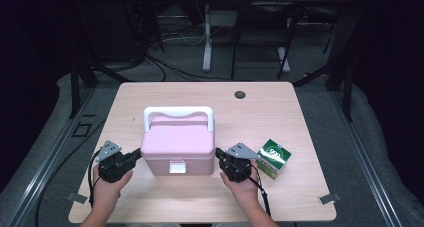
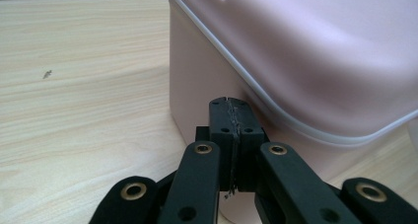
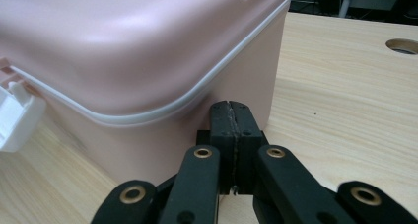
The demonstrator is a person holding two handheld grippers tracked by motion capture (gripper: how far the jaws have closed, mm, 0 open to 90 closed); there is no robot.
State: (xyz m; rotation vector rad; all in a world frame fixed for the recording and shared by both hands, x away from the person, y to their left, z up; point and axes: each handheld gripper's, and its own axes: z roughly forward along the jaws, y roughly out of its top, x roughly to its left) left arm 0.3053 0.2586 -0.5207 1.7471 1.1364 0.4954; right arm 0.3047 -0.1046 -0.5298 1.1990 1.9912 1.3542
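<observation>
A pink lidded box (image 1: 176, 147) with a white handle (image 1: 178, 111) and a white front latch (image 1: 177, 167) stands in the middle of the wooden table (image 1: 150, 94). My left gripper (image 1: 138, 154) sits at the box's left side, its jaws pressed together with nothing between them, tips close to the box wall (image 2: 197, 86). My right gripper (image 1: 218, 154) sits at the box's right side, jaws likewise together and empty, tips near the wall (image 3: 236, 81). In the right gripper view the white latch (image 3: 17, 118) shows at the left edge. A hand holds each gripper from the near edge.
A green and white carton (image 1: 274, 158) lies on the table just right of my right gripper. A round cable hole (image 1: 240, 94) sits near the far edge. Bare tabletop lies behind the box and along the near edge. Desk legs and cables stand beyond the table.
</observation>
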